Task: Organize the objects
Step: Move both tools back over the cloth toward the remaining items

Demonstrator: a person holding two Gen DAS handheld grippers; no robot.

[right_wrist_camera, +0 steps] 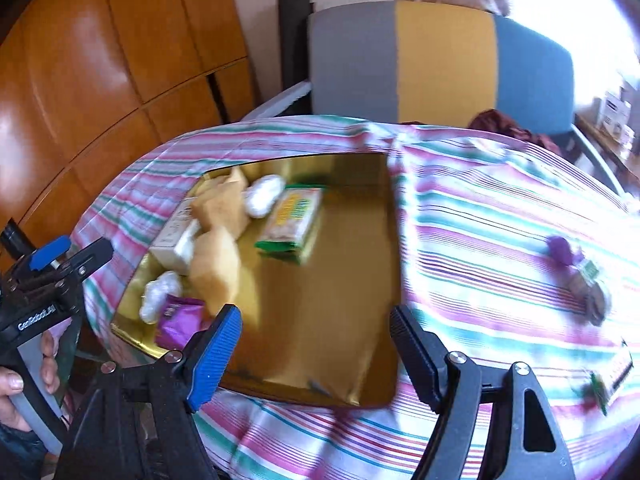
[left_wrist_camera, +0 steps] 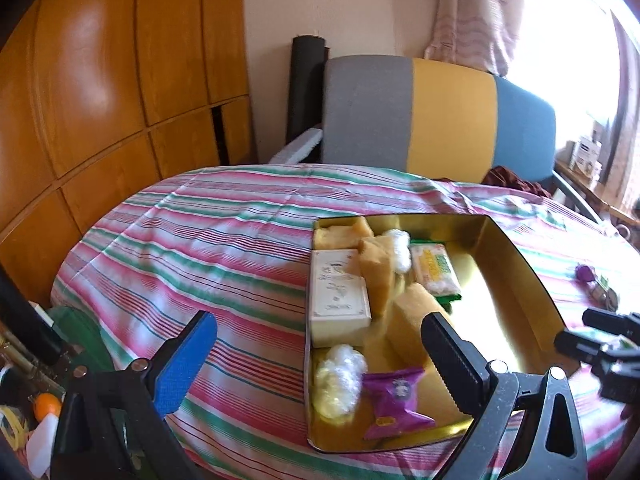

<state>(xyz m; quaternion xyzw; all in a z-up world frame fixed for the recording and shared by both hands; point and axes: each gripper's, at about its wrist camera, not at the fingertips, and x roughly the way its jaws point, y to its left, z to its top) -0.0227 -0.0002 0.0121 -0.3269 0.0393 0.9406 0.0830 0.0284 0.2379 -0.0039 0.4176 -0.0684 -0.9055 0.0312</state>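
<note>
Sitting on the striped tablecloth (left_wrist_camera: 224, 240), the gold tin (left_wrist_camera: 516, 264) is a shallow open rectangle; long axis runs from the near edge of the table toward the chair (left_wrist_camera: 440, 116) behind it.

Contents crowd the tin's left half, right half bare gold:
- white box (left_wrist_camera: 338, 300) flat against the left wall, long axis parallel to the tin's
- yellow packets (left_wrist_camera: 376, 268) leaning on each other down the middle, tilted, not flat
- green-and-yellow pack (left_wrist_camera: 434, 270) just right of them, long axis along the tin's, slightly skewed
- two clear plastic wads (left_wrist_camera: 342, 376), one near corner, one toward the far end
- purple packet (left_wrist_camera: 396, 404) in the near corner beside the nearer wad, lying askew

Outside the tin, well to its right on the cloth: purple-and-green wrapped item (right_wrist_camera: 580, 276), long axis diagonal, purple end away from the camera. Another small green-edged pack (right_wrist_camera: 612, 376) nearer the table edge, blurred.

Left gripper (left_wrist_camera: 320, 360): jaws spread wide, nothing between them, over the tin's near-left corner. Right gripper (right_wrist_camera: 316, 344): jaws apart, empty, over the tin's bare near-right part. A hand (right_wrist_camera: 24, 380) holds the left gripper's handle in the right wrist view.

Wooden cabinet (left_wrist_camera: 100, 92) behind left, bright window (left_wrist_camera: 580, 40) right.
</note>
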